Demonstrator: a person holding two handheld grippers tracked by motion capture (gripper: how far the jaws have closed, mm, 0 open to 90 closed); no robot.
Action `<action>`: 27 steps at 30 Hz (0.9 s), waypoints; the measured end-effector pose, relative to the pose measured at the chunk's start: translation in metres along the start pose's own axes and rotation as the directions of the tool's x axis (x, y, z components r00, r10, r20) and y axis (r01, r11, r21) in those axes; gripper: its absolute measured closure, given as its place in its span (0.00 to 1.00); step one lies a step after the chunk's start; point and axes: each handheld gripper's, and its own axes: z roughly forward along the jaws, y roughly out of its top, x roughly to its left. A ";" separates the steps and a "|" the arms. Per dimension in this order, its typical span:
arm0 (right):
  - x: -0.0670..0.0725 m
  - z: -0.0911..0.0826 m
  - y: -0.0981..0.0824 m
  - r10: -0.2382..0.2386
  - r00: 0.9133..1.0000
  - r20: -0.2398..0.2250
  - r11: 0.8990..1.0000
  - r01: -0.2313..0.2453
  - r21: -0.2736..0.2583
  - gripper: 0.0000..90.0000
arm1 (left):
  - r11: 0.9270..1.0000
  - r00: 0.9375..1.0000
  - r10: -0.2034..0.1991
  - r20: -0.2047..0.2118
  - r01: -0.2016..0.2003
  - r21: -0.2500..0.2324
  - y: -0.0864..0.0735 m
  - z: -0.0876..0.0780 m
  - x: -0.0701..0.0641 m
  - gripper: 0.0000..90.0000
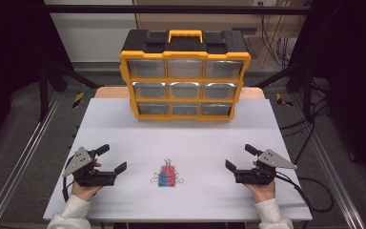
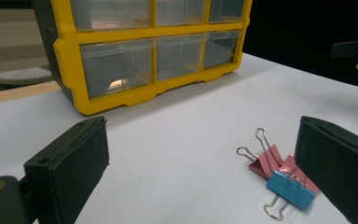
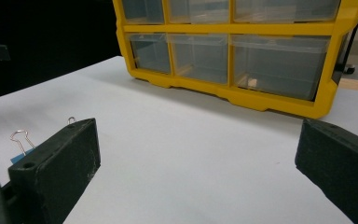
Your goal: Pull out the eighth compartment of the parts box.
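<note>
Binder clips lay between two waiting grippers.

The left gripper point(image 1: 112, 161) and right gripper point(image 1: 238, 159) both rested on the white table point(image 1: 124, 119) with jaws spread wide, gripping nothing. The binder clips point(image 1: 167, 176) (two pink, one blue, touching) sat midway between them, well apart from the yellow drawer organizer point(image 1: 185, 75) at the far edge.

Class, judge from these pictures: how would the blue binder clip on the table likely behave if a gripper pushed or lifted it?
The blue binder clip looks small, so probably light and stiff. It touches the pink clips, so a push would likely drag them along. Its thin wire handles may swing or slip between fingers.
</note>
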 end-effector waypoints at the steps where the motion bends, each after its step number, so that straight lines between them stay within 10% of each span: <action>1: 0.000 0.000 0.000 0.000 1.000 0.000 1.000 0.000 0.000 0.00 | 1.000 1.000 0.000 0.000 0.000 0.000 0.000 0.000 0.000 0.03; 14: 0.000 -0.003 0.004 -0.028 1.000 0.010 0.999 0.028 -0.022 0.01 | 1.000 1.000 0.009 -0.008 -0.009 0.010 -0.003 0.001 0.001 0.03; 27: 0.018 0.010 0.035 -0.186 0.983 0.002 0.983 0.186 0.007 0.01 | 1.000 1.000 0.006 -0.012 -0.006 0.012 -0.004 0.000 0.003 0.03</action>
